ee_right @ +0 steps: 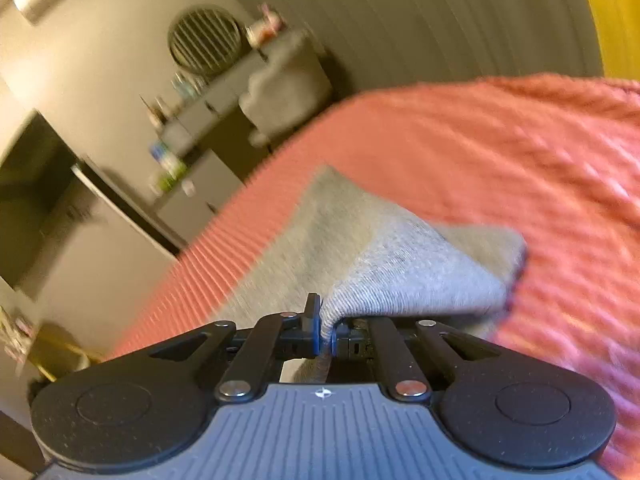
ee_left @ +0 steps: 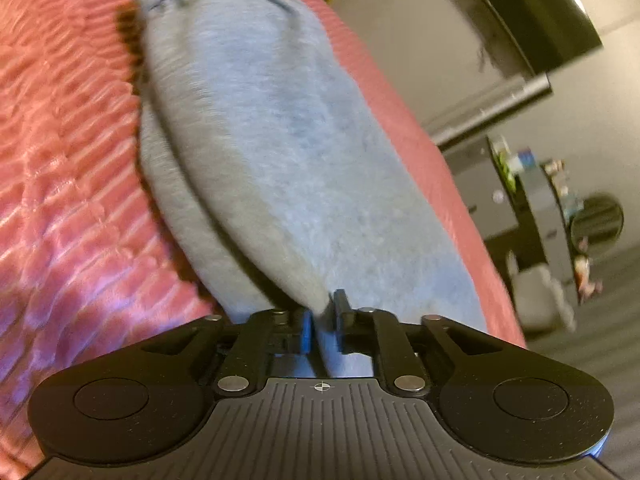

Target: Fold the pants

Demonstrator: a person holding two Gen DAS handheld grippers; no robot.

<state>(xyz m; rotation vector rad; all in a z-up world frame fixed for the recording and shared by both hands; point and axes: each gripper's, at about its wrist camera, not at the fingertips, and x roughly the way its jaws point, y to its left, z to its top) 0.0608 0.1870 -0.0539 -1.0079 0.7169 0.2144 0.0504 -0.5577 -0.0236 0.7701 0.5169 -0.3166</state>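
Warm, dim indoor light; both views motion-blurred, worst on the room background. Strong fisheye bending at edges. Sheen on the pink bedspread (ee_left: 60,160); dark shadow beside the grey pants (ee_left: 248,140).

Pants (ee_left: 256,128) light grey-blue; bedspread (ee_left: 68,152) coral pink, ribbed stripes; hand-held gripper (ee_left: 322,320) black, blue pads.

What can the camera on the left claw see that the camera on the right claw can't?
Only the left view shows the grey pants stretching away along the bed with a stitched seam at the far end, and a dark screen on the wall.

Only the right view shows a lifted, tented corner of the pants and something yellow past the bed.

Both show the pink ribbed bedspread, a round slatted thing on the wall, and a claw shut on the grey fabric: the left claw and the right claw.
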